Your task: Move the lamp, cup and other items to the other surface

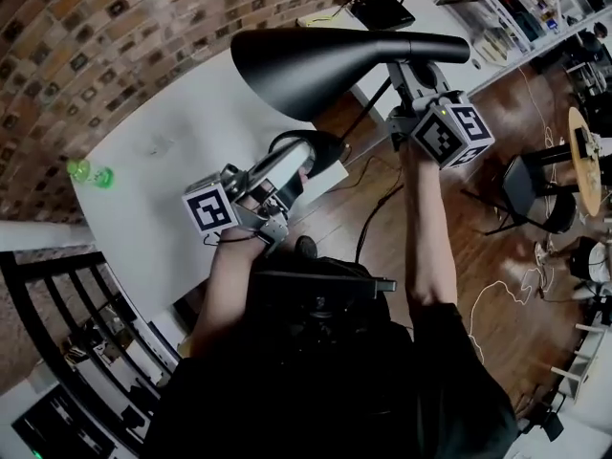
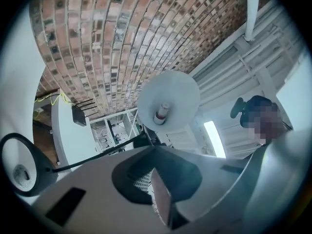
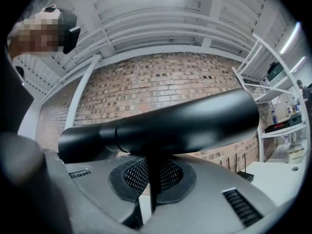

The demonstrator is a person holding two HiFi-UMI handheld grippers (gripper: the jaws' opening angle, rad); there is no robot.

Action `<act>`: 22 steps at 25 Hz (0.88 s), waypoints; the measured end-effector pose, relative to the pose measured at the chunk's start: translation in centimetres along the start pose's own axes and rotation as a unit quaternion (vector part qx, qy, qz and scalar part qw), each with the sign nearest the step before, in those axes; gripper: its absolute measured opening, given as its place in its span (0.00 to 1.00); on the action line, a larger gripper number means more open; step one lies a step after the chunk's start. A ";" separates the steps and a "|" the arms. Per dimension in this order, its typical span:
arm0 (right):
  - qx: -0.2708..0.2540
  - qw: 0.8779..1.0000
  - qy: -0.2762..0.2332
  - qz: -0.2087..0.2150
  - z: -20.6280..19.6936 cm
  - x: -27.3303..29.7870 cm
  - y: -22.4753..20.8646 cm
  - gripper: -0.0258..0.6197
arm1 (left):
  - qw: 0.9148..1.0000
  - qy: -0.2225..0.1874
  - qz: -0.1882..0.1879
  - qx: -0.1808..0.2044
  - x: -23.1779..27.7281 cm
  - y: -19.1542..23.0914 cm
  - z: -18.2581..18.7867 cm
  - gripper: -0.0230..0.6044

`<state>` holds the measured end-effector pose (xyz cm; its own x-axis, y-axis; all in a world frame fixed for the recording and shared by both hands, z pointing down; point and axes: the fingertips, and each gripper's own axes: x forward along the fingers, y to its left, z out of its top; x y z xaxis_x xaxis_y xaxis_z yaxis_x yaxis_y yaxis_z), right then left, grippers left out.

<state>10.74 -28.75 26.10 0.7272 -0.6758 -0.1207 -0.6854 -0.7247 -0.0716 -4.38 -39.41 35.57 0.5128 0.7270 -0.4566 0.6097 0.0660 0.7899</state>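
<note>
A black lamp hangs in the air over the gap between two white surfaces. Its cone shade point(image 1: 325, 60) points left, and its dark tube fills the right gripper view point(image 3: 185, 123). My right gripper point(image 1: 406, 73) point(image 3: 151, 167) is shut on the thin stem point(image 3: 151, 184) just under the head. My left gripper point(image 1: 302, 158) point(image 2: 155, 150) sits lower, by the round base point(image 1: 333, 147). Its jaws look closed, and I see nothing of the lamp between them. From there the base's underside point(image 2: 19, 165) lies far left, and the shade's white inside point(image 2: 184, 92) is ahead.
The white table point(image 1: 143, 218) lies left against a brick wall, with a green item point(image 1: 91, 173) and a faint clear item point(image 1: 158, 146) on it. A black router point(image 1: 381, 10) stands on the far white surface point(image 1: 435, 22). There is wood floor with cables and a round stool point(image 1: 583, 156) to the right. A black railing point(image 1: 57, 333) is at lower left.
</note>
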 end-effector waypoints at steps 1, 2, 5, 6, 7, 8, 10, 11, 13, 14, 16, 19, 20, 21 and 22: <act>-0.002 1.000 0.001 -0.013 0.2 -1.0 -0.8 0.06 | 1.000 0.008 -0.003 -0.005 0.4 0.0 -0.5 0.04; -0.004 1.000 0.003 -0.026 0.3 -2.0 -1.6 0.06 | 1.000 0.017 -0.006 -0.010 0.8 0.1 -1.0 0.04; -0.004 0.998 0.011 -0.058 0.3 -5.0 -3.9 0.06 | 0.999 0.037 -0.011 -0.018 1.9 0.2 -2.6 0.04; -0.004 0.998 0.013 -0.065 0.3 -6.0 -4.7 0.06 | 0.999 0.041 -0.012 -0.021 2.4 0.2 -3.1 0.04; -0.003 0.997 0.015 -0.073 0.3 -7.0 -5.6 0.06 | 0.999 0.045 -0.014 -0.023 3.0 0.2 -3.6 0.04; -0.002 0.997 0.016 -0.082 0.3 -8.1 -6.4 0.06 | 0.998 0.050 -0.017 -0.026 3.5 0.1 -4.2 0.04; 0.000 0.995 0.015 -0.098 0.4 -10.3 -8.1 0.06 | 0.998 0.059 -0.025 -0.030 4.9 -0.2 -5.4 0.04; 0.001 0.994 0.013 -0.104 0.5 -11.4 -8.8 0.06 | 0.997 0.063 -0.028 -0.031 5.7 -0.3 -6.0 0.04; 0.006 0.994 0.009 -0.112 0.7 -13.6 -10.5 0.06 | 0.997 0.070 -0.028 -0.029 7.2 -0.3 -7.5 0.04; 0.009 0.993 0.007 -0.116 0.8 -14.7 -11.4 0.06 | 0.997 0.075 -0.023 -0.027 7.9 0.0 -8.3 0.04; 0.014 0.992 0.005 -0.122 1.0 -17.0 -13.2 0.06 | 0.996 0.082 -0.015 -0.028 9.6 0.5 -10.0 0.04; 0.019 0.992 0.005 -0.126 1.3 -20.1 -15.8 0.06 | 0.995 0.092 -0.011 -0.032 12.3 0.6 -13.0 0.04; 0.021 0.992 0.004 -0.128 1.4 -21.0 -16.7 0.06 | 0.995 0.096 -0.010 -0.032 13.2 0.6 -13.9 0.04; 0.022 0.991 0.003 -0.130 1.6 -22.1 -17.5 0.06 | 0.995 0.099 -0.010 -0.032 14.1 0.6 -14.9 0.04; 0.024 0.991 0.003 -0.133 1.7 -23.2 -18.4 0.06 | 0.994 0.102 -0.011 -0.031 15.0 0.5 -15.9 0.04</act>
<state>6.44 0.47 28.53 0.8820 -0.4636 -0.0848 -0.4712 -0.8698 -0.1464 -5.97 -17.63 35.61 0.3625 0.8476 -0.3875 0.5776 0.1220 0.8072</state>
